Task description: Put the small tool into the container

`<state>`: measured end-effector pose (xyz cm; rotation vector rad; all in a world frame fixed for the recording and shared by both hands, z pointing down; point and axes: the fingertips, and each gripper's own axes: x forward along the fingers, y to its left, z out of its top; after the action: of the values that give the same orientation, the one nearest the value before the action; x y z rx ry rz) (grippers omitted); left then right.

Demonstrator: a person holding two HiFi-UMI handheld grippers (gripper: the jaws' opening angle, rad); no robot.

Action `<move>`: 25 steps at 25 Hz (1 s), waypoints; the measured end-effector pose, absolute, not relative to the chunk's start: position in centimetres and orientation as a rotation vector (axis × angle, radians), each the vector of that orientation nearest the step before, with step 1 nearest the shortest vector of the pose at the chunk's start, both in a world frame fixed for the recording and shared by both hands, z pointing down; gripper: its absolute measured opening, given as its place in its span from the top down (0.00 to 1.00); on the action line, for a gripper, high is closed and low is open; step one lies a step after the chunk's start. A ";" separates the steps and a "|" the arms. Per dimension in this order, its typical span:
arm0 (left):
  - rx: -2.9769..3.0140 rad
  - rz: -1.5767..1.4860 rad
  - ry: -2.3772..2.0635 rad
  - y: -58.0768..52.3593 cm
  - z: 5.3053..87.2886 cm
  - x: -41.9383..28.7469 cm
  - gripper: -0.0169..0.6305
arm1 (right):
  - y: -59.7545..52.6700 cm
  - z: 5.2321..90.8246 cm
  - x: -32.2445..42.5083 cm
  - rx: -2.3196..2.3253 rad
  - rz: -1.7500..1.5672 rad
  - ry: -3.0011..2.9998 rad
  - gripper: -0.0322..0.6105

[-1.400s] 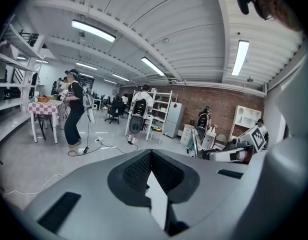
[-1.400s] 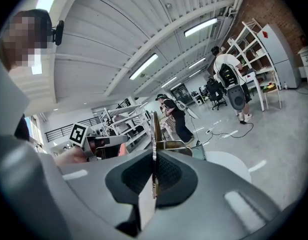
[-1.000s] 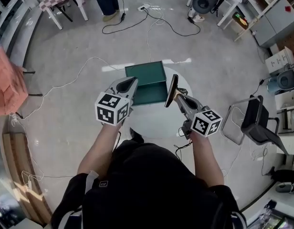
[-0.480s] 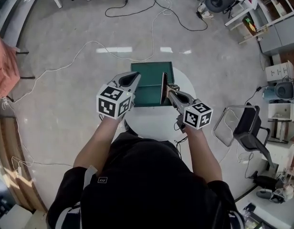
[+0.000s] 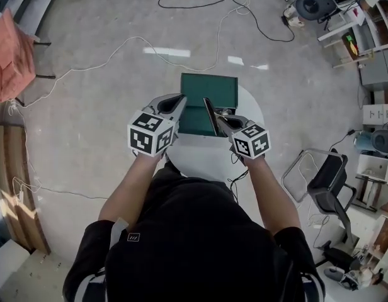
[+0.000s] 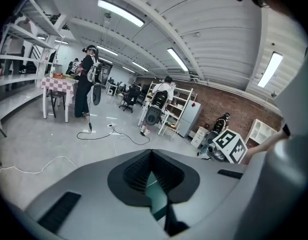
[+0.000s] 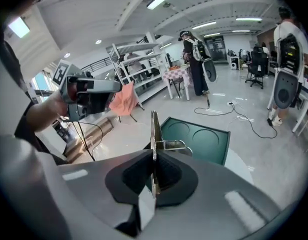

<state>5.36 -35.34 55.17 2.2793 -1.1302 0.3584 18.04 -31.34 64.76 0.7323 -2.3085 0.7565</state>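
A dark green open container (image 5: pixel 210 99) sits on a small round white table (image 5: pixel 200 156). My right gripper (image 5: pixel 218 119) is shut on the small tool (image 5: pixel 209 116), a thin flat metal piece held on edge above the container's near rim. In the right gripper view the tool (image 7: pixel 155 129) stands upright out of my right gripper (image 7: pixel 154 171), a wire loop on its side, with the container (image 7: pixel 201 139) just beyond. My left gripper (image 5: pixel 176 103) hovers by the container's left edge. In the left gripper view my left gripper (image 6: pixel 151 154) is shut with nothing in it.
Cables (image 5: pixel 118 49) trail over the grey floor beyond the table. A black chair (image 5: pixel 326 181) stands to the right and a pink cloth (image 5: pixel 14 46) hangs at the far left. Shelving and equipment (image 5: pixel 345 11) fill the upper right.
My right gripper has carried the tool left and forward, from beside the container to over its near rim. The left gripper has stayed by the container's left edge.
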 end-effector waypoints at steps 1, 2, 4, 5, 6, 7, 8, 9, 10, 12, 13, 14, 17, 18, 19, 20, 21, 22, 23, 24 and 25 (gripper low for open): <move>2.263 0.354 -1.141 -35.1 55.4 5.1 0.96 | -31.2 65.5 17.8 0.692 0.736 -2.287 0.93; 2.249 0.351 -1.147 -34.8 55.6 4.9 0.96 | -31.0 66.2 17.5 0.653 0.709 -2.264 0.93; 2.232 0.356 -1.154 -34.3 55.9 4.8 0.96 | -30.8 67.5 17.2 0.573 0.644 -2.221 0.93; 2.223 0.358 -1.160 -34.1 56.1 4.7 0.96 | -30.6 68.2 17.1 0.533 0.614 -2.200 0.93; 2.212 0.356 -1.171 -33.9 56.2 4.5 0.96 | -30.4 68.8 17.0 0.493 0.588 -2.179 0.93; 2.198 0.350 -1.184 -33.8 56.3 4.3 0.96 | -30.2 69.4 16.9 0.455 0.564 -2.158 0.93; 2.184 0.342 -1.198 -33.7 56.4 4.0 0.96 | -29.9 70.0 16.8 0.419 0.540 -2.138 0.93; 2.170 0.335 -1.212 -33.6 56.5 3.7 0.96 | -29.8 70.7 16.7 0.384 0.516 -2.118 0.93; 2.158 0.330 -1.224 -33.6 56.6 3.4 0.96 | -29.7 71.3 16.7 0.350 0.492 -2.097 0.93; 2.136 0.323 -1.244 -33.3 57.0 2.8 0.96 | -29.5 72.6 16.6 0.291 0.454 -2.052 0.93; 2.125 0.319 -1.252 -33.2 57.2 2.5 0.96 | -29.4 73.2 16.6 0.269 0.448 -2.030 0.93; 2.114 0.315 -1.260 -32.9 57.4 2.1 0.96 | -29.4 73.8 16.4 0.251 0.449 -2.008 0.93; 2.080 0.303 -1.279 -32.1 58.3 0.6 0.96 | -29.2 75.4 15.9 0.217 0.467 -1.961 0.93; 2.071 0.299 -1.284 -31.8 58.6 0.2 0.96 | -29.1 75.8 15.7 0.208 0.474 -1.949 0.93; 2.064 0.296 -1.286 -31.5 58.8 -0.1 0.96 | -29.1 76.1 15.6 0.199 0.480 -1.937 0.93; 2.059 0.294 -1.286 -31.3 59.0 -0.3 0.96 | -29.1 76.4 15.4 0.192 0.486 -1.924 0.93; 2.054 0.293 -1.285 -31.2 59.1 -0.5 0.96 | -29.2 76.6 15.4 0.186 0.493 -1.911 0.93; 2.052 0.292 -1.283 -31.1 59.2 -0.7 0.96 | -29.3 76.8 15.3 0.182 0.502 -1.898 0.93; 2.051 0.290 -1.280 -31.1 59.3 -0.7 0.96 | -29.4 77.0 15.2 0.181 0.512 -1.886 0.93; 2.051 0.288 -1.275 -31.1 59.4 -0.8 0.96 | -29.5 77.2 15.1 0.181 0.522 -1.877 0.93; 2.053 0.286 -1.268 -31.1 59.5 -0.8 0.96 | -29.7 77.5 15.1 0.182 0.529 -1.870 0.93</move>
<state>-0.77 -31.14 59.48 2.0530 -1.2680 0.2863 15.10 -29.65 77.48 0.1821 -1.8699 0.5295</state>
